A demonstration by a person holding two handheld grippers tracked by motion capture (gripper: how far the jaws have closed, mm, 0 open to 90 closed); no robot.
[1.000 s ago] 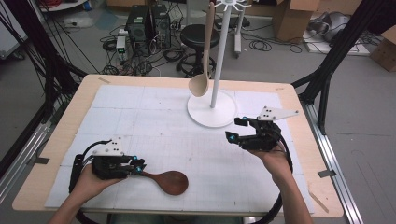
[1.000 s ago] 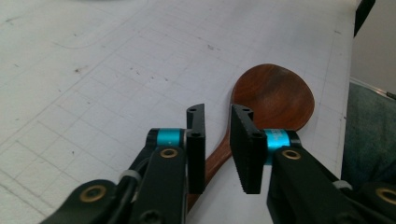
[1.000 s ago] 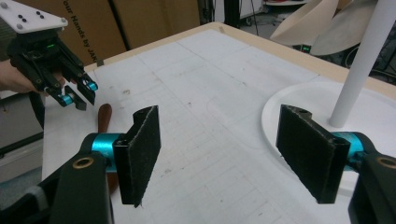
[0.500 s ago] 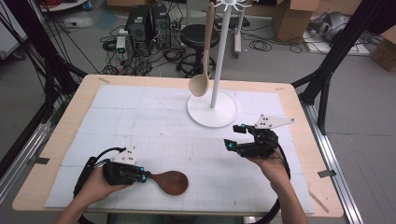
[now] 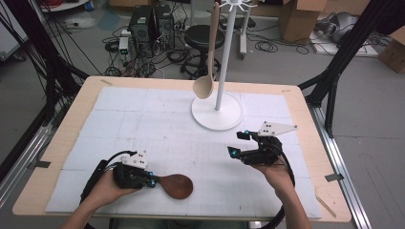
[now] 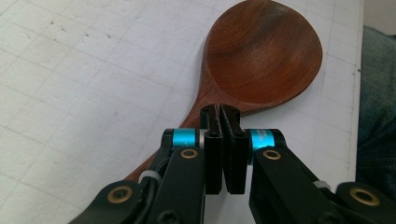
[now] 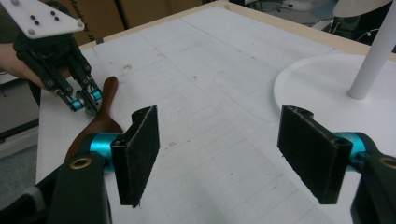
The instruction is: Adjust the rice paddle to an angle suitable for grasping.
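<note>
A dark brown wooden spoon (image 5: 176, 185) lies flat near the table's front edge, bowl to the right. My left gripper (image 5: 152, 181) is low over its neck. In the left gripper view the two pads of the left gripper (image 6: 219, 114) meet with nothing visible between them, and the spoon (image 6: 264, 56) passes underneath. My right gripper (image 5: 239, 143) hovers at the right of the table, pointing left, open and empty. In the right gripper view its pads (image 7: 137, 154) stand wide apart, with the spoon (image 7: 100, 116) and the left gripper (image 7: 86, 100) beyond them.
A white stand (image 5: 217, 114) with a round base rises at the back centre, and a pale wooden spoon (image 5: 205, 86) hangs from its top. A white gridded mat (image 5: 143, 119) covers the wooden table. The stand's base (image 7: 322, 84) is close to my right gripper.
My left gripper has moved right and down to the dark spoon's neck, and its jaws have closed. The right gripper has stayed nearly still.
</note>
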